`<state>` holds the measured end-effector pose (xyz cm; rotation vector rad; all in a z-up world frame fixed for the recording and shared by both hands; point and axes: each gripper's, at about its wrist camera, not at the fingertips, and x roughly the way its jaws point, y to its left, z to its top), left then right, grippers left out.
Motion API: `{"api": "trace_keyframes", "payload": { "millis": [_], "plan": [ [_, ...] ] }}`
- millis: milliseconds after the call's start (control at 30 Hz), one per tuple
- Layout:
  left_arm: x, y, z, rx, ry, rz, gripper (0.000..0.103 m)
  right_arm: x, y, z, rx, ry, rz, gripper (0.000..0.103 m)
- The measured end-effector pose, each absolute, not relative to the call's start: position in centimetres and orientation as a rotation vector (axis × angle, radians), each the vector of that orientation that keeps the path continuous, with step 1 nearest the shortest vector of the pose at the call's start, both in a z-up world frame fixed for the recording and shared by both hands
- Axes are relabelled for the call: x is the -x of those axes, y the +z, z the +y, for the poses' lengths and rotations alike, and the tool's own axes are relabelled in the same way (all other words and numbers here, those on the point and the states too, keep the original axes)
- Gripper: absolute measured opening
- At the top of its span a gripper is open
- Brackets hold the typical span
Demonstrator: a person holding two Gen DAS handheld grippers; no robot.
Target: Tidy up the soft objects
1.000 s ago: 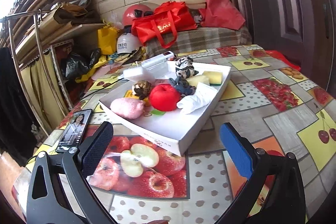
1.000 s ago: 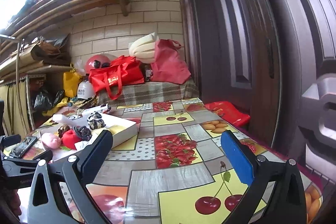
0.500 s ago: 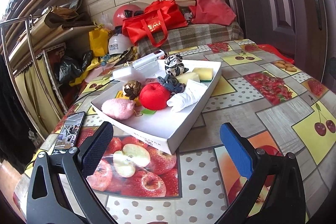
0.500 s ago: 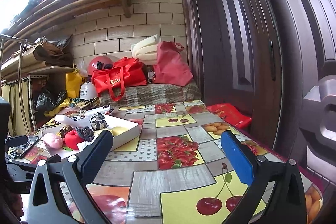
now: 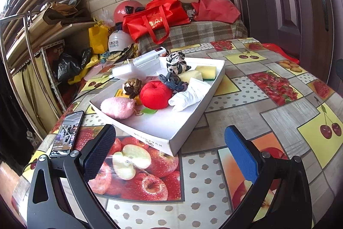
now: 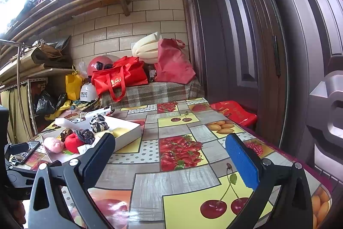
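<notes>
A white tray (image 5: pixel 182 132) on the fruit-print table holds a pink plush (image 5: pixel 116 107), a red plush apple (image 5: pixel 155 94), a white glove (image 5: pixel 188 97), a grey scrunchie (image 5: pixel 172 81), a brown scrunchie (image 5: pixel 131 87), a black-and-white scrunchie (image 5: pixel 176 62) and a yellow sponge (image 5: pixel 206 72). My left gripper (image 5: pixel 169 156) is open and empty, just short of the tray's near corner. My right gripper (image 6: pixel 169 160) is open and empty over the table, right of the tray (image 6: pixel 128 134).
A phone (image 5: pixel 67 134) lies left of the tray near the table's edge. A white box (image 5: pixel 148 58) sits behind the tray. Red bags (image 5: pixel 156 18) and helmets (image 5: pixel 116 43) crowd a bench beyond. A dark door (image 6: pixel 246 35) stands on the right.
The left gripper has drawn back slightly from the tray and turned a little to the left. The right gripper has tilted up slightly. Both stay open.
</notes>
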<state>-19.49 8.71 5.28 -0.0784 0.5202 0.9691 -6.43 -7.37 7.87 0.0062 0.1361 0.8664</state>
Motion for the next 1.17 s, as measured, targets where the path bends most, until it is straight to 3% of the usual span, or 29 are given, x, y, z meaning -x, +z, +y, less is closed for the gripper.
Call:
{"api": "trace_keyframes", "payload": {
  "millis": [1167],
  "plan": [
    [19.67,5.14,9.21,0.113,0.941,0.527,0.103,5.99,7.7,-7.47,-0.019,0.866,0.161,0.103]
  ]
}}
